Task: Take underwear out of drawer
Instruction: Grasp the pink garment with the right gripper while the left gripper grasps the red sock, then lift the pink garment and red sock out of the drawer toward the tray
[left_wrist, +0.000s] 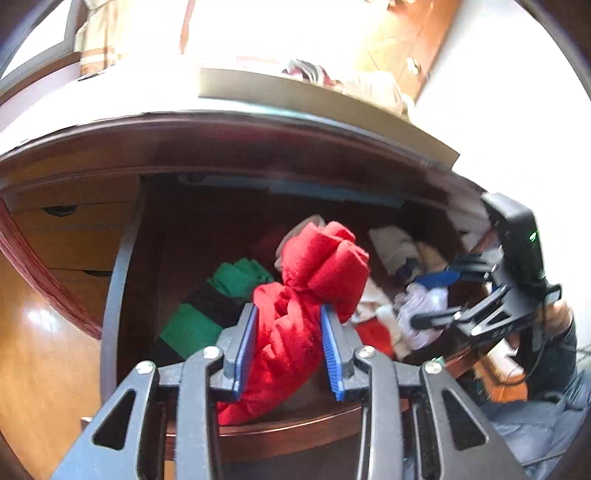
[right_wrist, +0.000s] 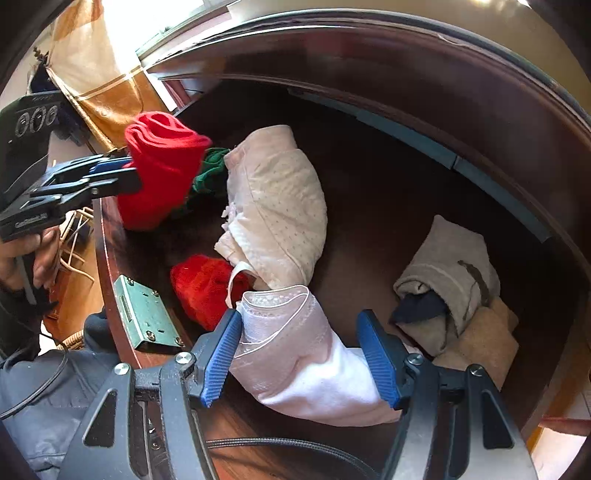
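Left gripper (left_wrist: 288, 328) clamps the red underwear (left_wrist: 314, 280), raised above the drawer (left_wrist: 258, 432). Right gripper (right_wrist: 301, 354) stands open around a white garment (right_wrist: 295, 354). Advice: lift the red piece clear of the front rim before swinging outward.

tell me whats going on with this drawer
A person with a gripper in each hand is emptying an open wooden drawer of underwear. The left gripper is shut on a red garment, raised above the pile. The right gripper hangs open around a pale pink and white piece lying in the drawer.
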